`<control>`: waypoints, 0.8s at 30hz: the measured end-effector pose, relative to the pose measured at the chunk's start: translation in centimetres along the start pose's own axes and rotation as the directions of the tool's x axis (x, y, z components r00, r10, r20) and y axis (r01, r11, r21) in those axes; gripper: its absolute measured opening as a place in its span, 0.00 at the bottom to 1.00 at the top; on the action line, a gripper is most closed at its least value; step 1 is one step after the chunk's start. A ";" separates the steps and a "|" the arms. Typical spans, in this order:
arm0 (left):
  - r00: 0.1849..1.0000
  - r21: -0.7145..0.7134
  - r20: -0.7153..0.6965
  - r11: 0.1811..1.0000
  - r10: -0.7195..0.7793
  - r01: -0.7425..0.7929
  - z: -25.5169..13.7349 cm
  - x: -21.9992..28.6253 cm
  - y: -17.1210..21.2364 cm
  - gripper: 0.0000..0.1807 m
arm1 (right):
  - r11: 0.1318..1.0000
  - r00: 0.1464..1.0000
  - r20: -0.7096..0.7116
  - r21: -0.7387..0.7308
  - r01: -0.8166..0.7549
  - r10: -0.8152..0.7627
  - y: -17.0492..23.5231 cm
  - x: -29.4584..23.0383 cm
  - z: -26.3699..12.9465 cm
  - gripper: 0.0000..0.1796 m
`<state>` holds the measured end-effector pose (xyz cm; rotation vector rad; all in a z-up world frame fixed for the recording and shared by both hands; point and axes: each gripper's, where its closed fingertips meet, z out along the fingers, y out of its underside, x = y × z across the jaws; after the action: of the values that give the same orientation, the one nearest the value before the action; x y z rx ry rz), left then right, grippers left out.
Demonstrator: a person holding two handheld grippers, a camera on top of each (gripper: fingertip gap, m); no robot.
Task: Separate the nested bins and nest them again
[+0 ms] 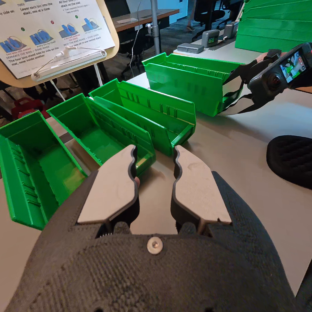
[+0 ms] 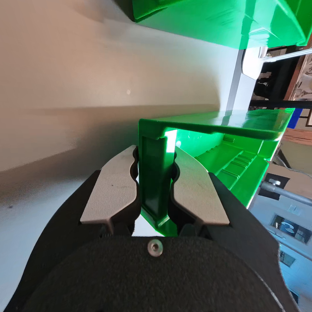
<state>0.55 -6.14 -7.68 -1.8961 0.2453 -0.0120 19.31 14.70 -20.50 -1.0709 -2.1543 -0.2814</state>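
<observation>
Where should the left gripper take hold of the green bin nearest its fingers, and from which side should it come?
Judging by its pose, grip the low front lip of the bin, which faces the open left gripper. Come from the near, open side, one finger inside and one outside. The lip is a thin edge, and the right gripper holds the far bin the same way.

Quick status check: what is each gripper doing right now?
Left gripper: open, holding nothing, above the grey table.
Right gripper: closed on the front lip of the farthest green plastic bin.

Bare table right of the green bins; a black pad blocks its far right.
</observation>
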 end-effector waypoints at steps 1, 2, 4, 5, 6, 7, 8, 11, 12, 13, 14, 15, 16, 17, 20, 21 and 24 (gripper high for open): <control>1.000 -0.003 0.006 1.000 -0.008 0.008 0.0 -0.2 0.2 0.23 | 1.000 1.000 0.002 0.002 0.000 0.000 -0.1 0.0 0.4 0.20; 1.000 -0.007 0.013 1.000 -0.015 0.015 -0.1 -0.3 0.4 0.23 | 1.000 1.000 0.004 0.004 0.000 0.000 -0.2 0.0 0.7 0.20; 0.999 -0.019 0.030 1.000 -0.021 0.022 -0.1 -0.7 0.9 0.23 | 1.000 1.000 0.006 0.008 0.002 -0.002 -0.4 0.1 1.2 0.20; 0.999 -0.026 0.037 0.999 -0.023 0.024 -0.1 -0.9 1.2 0.22 | 1.000 1.000 0.006 0.011 0.003 -0.003 -0.5 0.1 1.5 0.20; 0.999 -0.033 0.046 0.999 -0.025 0.027 -0.1 -1.1 1.5 0.22 | 1.000 1.000 0.005 0.014 0.003 -0.003 -0.6 0.1 1.7 0.20; 0.998 -0.039 0.052 0.999 -0.027 0.029 -0.2 -1.3 1.8 0.22 | 1.000 1.000 0.004 0.017 0.003 -0.003 -0.7 0.1 1.9 0.20; 0.998 -0.042 0.059 0.999 -0.031 0.034 -0.2 -1.5 2.0 0.22 | 1.000 1.000 0.002 0.019 0.002 -0.002 -0.7 0.1 2.1 0.20; 0.996 -0.047 0.076 0.998 -0.043 0.047 -0.5 -2.1 2.5 0.22 | 1.000 1.000 -0.011 0.019 0.008 -0.008 -0.8 0.1 2.7 0.20; 0.996 -0.048 0.082 0.998 -0.046 0.050 -0.6 -2.3 2.6 0.22 | 1.000 1.000 -0.016 0.022 0.003 -0.002 -0.9 0.2 2.8 0.20; 0.995 -0.047 0.088 0.997 -0.049 0.053 -0.7 -2.5 2.6 0.22 | 1.000 1.000 -0.018 0.021 -0.005 0.005 -0.9 0.3 2.9 0.20; 0.994 -0.046 0.096 0.997 -0.050 0.054 -0.8 -2.8 2.7 0.22 | 1.000 1.000 -0.022 0.016 -0.010 0.010 -0.9 0.4 3.0 0.20; 0.993 -0.045 0.103 0.998 -0.049 0.053 -0.9 -3.0 2.7 0.22 | 1.000 1.000 -0.025 0.007 -0.018 0.018 -0.8 0.6 3.1 0.20; 0.993 -0.043 0.109 0.998 -0.048 0.053 -1.0 -3.1 2.7 0.22 | 1.000 0.999 -0.024 0.007 -0.022 0.022 -0.8 0.6 3.2 0.20; 0.993 -0.042 0.111 0.998 -0.049 0.054 -1.1 -3.2 2.7 0.22 | 1.000 0.999 -0.024 0.008 -0.024 0.024 -0.8 0.7 3.2 0.20; 0.992 -0.039 0.116 0.998 -0.048 0.053 -1.2 -3.4 2.8 0.22 | 1.000 0.999 -0.019 0.008 -0.026 0.026 -0.7 0.9 3.4 0.20; 0.992 -0.039 0.117 0.998 -0.048 0.053 -1.2 -3.5 2.8 0.22 | 1.000 1.000 -0.017 0.004 -0.025 0.025 -0.7 1.0 3.5 0.20; 0.992 -0.039 0.119 0.998 -0.049 0.054 -1.3 -3.6 2.8 0.22 | 1.000 1.000 -0.010 -0.004 -0.026 0.026 -0.6 1.2 3.7 0.20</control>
<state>-3.63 -7.58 -9.48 -1.9368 0.1165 0.0703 16.57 16.79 -22.32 -1.0969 -2.1301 -0.2789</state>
